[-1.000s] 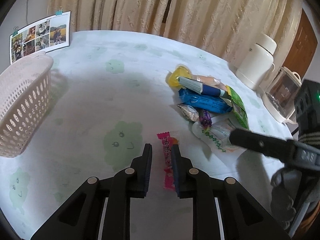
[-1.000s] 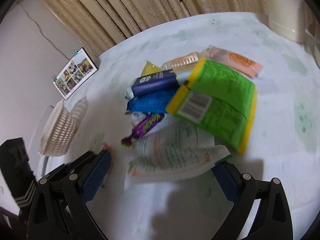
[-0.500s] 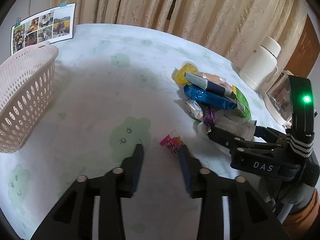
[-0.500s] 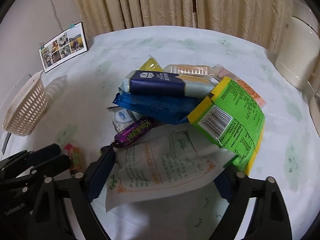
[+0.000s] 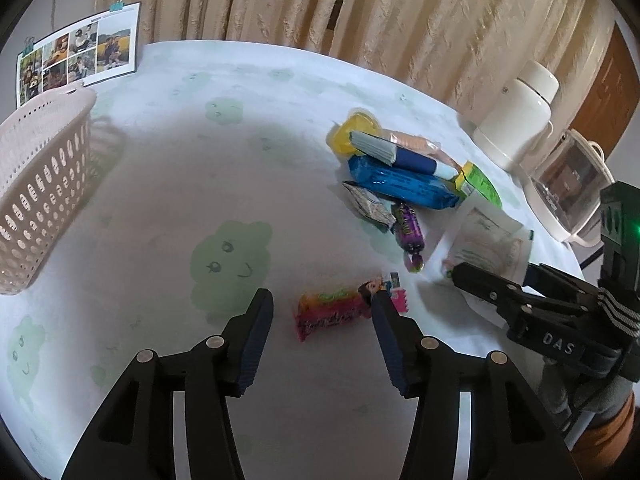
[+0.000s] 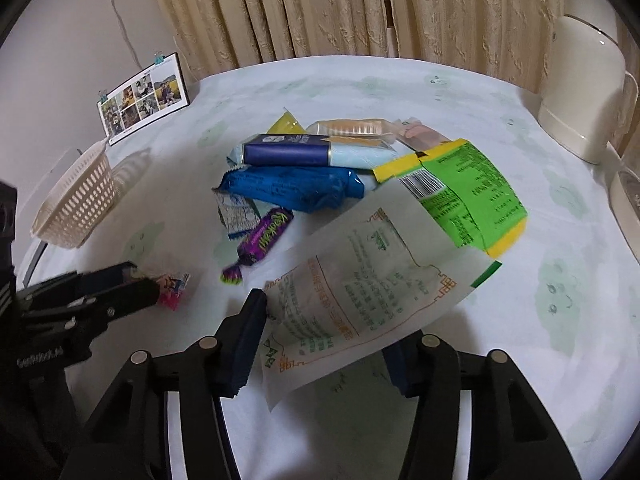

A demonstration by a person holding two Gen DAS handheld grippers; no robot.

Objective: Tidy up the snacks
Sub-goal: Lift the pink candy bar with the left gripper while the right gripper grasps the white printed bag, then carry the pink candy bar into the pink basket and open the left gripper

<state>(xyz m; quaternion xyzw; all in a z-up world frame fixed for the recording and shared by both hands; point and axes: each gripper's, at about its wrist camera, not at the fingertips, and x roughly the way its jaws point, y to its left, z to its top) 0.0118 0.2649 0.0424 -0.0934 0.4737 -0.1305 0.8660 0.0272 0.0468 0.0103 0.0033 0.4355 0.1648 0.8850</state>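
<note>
Since a moment ago, our left gripper [image 5: 322,314] has spread its fingers wide, and the pink candy wrapper [image 5: 334,312] that ran lengthwise between them is now lying crosswise on the table [image 5: 160,184]. We are judging it was turned or released for a cleaner grab.

Going left to right in the left wrist view: the pale lattice basket [image 5: 38,184] is standing at the far left edge, well apart from everything, likely waiting to receive the snacks. The pink wrapper is resting flat between the open fingers, touching the right one. Beyond it, the snack pile [image 5: 404,176] is sitting near the table's middle, with a purple candy [image 5: 409,230] at its near edge.

At the right, our right gripper [image 6: 324,340] is open wide around the near edge of a white printed pouch [image 6: 368,292]. It is not yet clamping the pouch, probably lining up a pinch. A cream jug [image 5: 518,120] is standing behind.
</note>
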